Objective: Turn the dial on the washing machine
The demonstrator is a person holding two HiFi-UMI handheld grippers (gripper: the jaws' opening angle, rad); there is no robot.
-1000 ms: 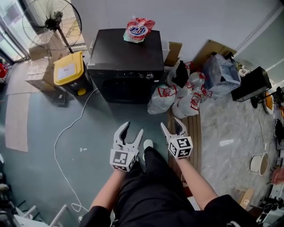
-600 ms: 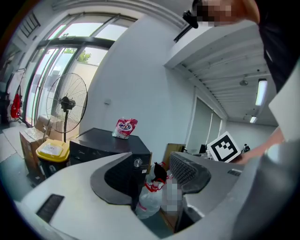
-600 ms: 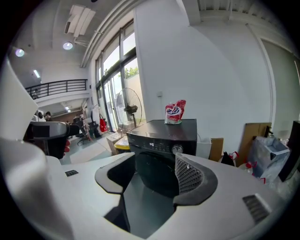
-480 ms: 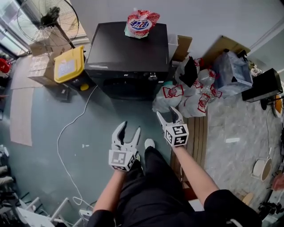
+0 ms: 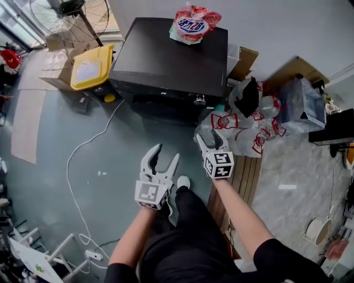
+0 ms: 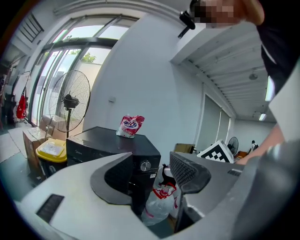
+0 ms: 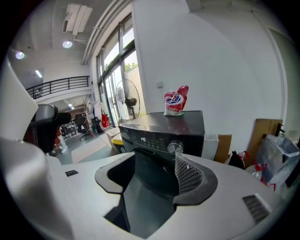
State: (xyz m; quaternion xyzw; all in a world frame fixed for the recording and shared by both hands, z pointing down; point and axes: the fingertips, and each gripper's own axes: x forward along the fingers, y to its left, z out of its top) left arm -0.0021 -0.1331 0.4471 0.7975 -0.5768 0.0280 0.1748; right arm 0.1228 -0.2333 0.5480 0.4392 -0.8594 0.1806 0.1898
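Observation:
The black washing machine point(image 5: 171, 55) stands against the wall ahead, its round silver dial point(image 5: 199, 100) on the front panel's right end. A red and white detergent bag point(image 5: 194, 25) lies on its top. Both grippers hang in the air short of the machine, touching nothing. My left gripper point(image 5: 166, 155) is open and empty over the floor. Further forward, my right gripper point(image 5: 208, 138) is also open and empty, below the dial. The right gripper view shows the dial point(image 7: 175, 147) just above the right jaw, still some way off. The dial point(image 6: 146, 165) sits between the jaws in the left gripper view.
A yellow-lidded bin point(image 5: 91, 66) and a standing fan point(image 5: 72, 8) are left of the machine. Filled plastic bags point(image 5: 243, 127) crowd its right side, with cardboard behind. A white cable point(image 5: 83, 160) trails across the floor. Wooden boards point(image 5: 243, 171) lie under my right arm.
The view has moved closer to the washing machine. Both grippers have come forward with it, the right one more, and both have stayed open.

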